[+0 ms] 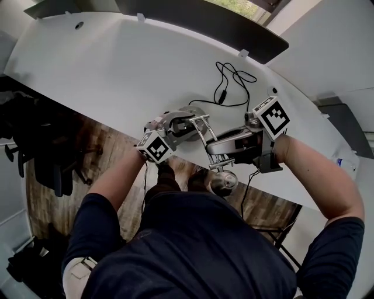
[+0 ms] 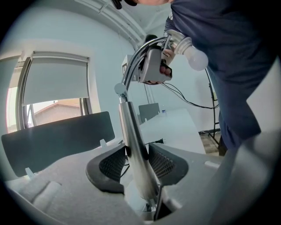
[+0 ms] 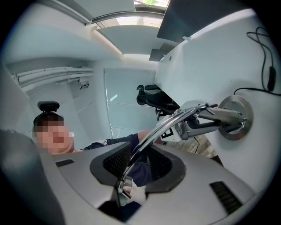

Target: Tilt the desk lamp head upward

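The chrome desk lamp stands near the desk's front edge, its round base [image 1: 197, 111] on the white top and its head with the bulb [image 1: 224, 182] hanging out over the edge. My left gripper [image 1: 188, 124] is shut on the lamp's upright post [image 2: 131, 140], with both pads against it. My right gripper [image 1: 221, 150] sits around the thin curved upper arm [image 3: 163, 126] close to the head. Its jaws stand wider than the rod, which lies by one pad with a gap on the other side. The bulb [image 2: 196, 58] also shows in the left gripper view.
A black cable with a plug [image 1: 231, 82] lies on the white desk [image 1: 117, 64] behind the lamp. A dark partition panel [image 1: 204, 17] runs along the back edge. Below the front edge are wood floor and a dark office chair [image 1: 41, 157].
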`<act>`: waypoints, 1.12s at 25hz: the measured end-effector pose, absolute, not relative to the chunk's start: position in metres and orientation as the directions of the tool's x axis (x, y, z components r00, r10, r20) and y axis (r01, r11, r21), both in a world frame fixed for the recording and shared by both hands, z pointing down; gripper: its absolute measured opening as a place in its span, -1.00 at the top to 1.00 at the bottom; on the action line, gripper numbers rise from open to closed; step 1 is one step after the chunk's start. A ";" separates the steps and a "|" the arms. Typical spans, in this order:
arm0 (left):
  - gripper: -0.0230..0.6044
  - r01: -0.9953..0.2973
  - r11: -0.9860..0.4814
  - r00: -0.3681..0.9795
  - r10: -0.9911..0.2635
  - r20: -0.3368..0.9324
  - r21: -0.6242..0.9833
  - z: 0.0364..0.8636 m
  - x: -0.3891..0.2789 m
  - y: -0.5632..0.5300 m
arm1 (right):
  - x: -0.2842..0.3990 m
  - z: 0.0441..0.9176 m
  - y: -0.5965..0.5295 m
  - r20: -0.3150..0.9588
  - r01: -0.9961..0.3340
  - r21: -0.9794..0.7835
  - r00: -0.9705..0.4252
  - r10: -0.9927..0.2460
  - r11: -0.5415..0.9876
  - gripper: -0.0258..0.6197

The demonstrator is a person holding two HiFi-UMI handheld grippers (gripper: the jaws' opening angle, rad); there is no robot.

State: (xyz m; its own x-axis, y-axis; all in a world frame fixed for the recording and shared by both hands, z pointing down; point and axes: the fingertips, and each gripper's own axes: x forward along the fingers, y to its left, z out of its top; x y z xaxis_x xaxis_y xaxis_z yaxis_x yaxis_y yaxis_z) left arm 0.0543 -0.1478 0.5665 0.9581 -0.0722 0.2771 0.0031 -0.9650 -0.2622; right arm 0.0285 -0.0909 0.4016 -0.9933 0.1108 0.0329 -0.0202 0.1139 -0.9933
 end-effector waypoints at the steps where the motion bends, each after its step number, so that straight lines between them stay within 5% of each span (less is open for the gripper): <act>1: 0.44 0.011 -0.963 0.953 -0.071 0.294 -0.269 0.565 0.054 -0.148 | 0.028 0.401 -0.091 0.027 -0.012 -0.992 -0.992 0.121 0.122 0.55; 7: 0.32 0.008 -0.946 0.943 -0.101 0.316 -0.325 0.536 0.045 -0.148 | 0.036 0.402 -0.087 -0.005 0.023 -0.991 -0.991 0.134 0.129 0.08; 10: 0.32 -0.028 -0.949 0.937 -0.135 0.322 -0.314 0.524 0.035 -0.145 | 0.045 0.400 -0.083 -0.005 0.026 -0.987 -0.991 0.130 0.161 0.05; 16: 0.32 -0.275 -0.955 0.920 -0.295 0.257 -0.112 0.485 0.014 -0.145 | 0.082 0.383 -0.111 -0.014 -0.059 -0.920 -0.983 -0.183 0.388 0.05; 22: 0.33 -0.410 -0.910 0.879 -0.411 0.242 -0.058 0.445 -0.001 -0.122 | 0.123 0.378 -0.116 -0.061 -0.258 -0.821 -0.848 -0.527 0.509 0.24; 28: 0.36 -0.513 -0.858 0.845 -0.503 0.180 0.014 0.414 -0.003 -0.086 | 0.131 0.389 -0.097 -0.024 -0.473 -0.692 -0.741 -0.671 0.546 0.57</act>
State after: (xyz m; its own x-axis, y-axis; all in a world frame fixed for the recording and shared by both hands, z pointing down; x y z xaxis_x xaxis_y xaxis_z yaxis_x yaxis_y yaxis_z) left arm -0.0027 -0.0860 0.4144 0.8455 -0.5027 0.1802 -0.5133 -0.8581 0.0145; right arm 0.1312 -0.0970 0.3892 -0.7408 -0.6713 -0.0236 -0.4728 0.5460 -0.6916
